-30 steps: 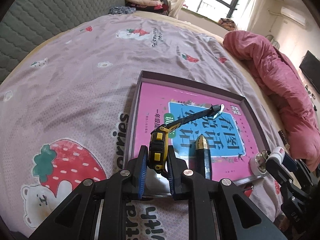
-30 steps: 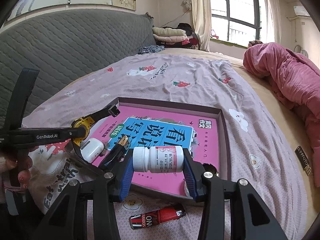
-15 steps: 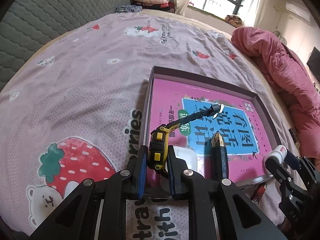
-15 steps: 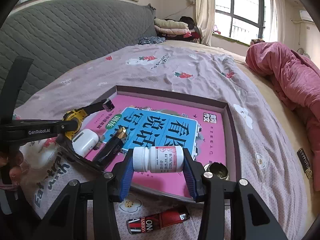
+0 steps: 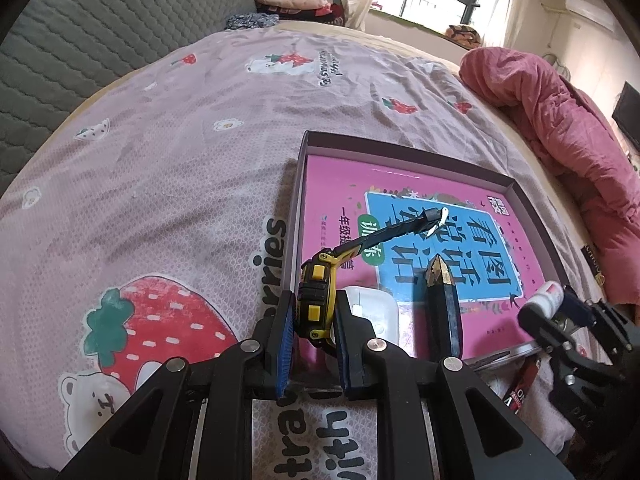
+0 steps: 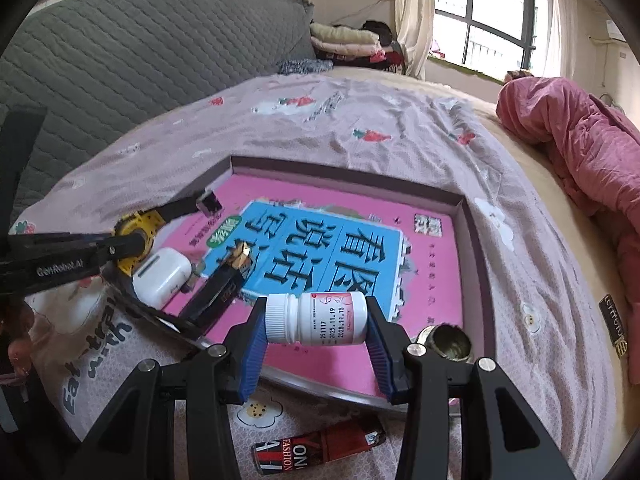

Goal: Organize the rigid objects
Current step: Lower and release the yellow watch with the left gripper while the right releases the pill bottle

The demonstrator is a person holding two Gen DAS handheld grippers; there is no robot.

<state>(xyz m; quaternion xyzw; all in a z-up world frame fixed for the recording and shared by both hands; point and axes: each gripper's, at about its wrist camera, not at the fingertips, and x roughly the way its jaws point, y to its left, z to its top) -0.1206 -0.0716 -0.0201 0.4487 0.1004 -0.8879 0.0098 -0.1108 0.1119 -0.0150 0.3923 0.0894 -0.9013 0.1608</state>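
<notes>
Left wrist: my left gripper [image 5: 315, 318] clamps a tape measure [image 5: 316, 306]; my right gripper [image 6: 316, 326] pinches a pill bottle [image 6: 316, 319] above the tray [image 6: 474, 236].

Grey quilted headboard [image 6: 132, 56], bright window [image 6: 492, 20], strawberry-print bedsheet [image 5: 160, 184]

Premises: a bedroom in a private home. A bed [image 6: 360, 128] fills the room, covered by a mauve sheet printed with strawberries and bears. A grey quilted headboard [image 6: 140, 60] stands at its far left side. A pink duvet [image 6: 580, 152] lies bunched on its right edge. Folded bedding [image 6: 344, 42] is stacked beyond the bed, beside a curtained window [image 6: 492, 28].
</notes>
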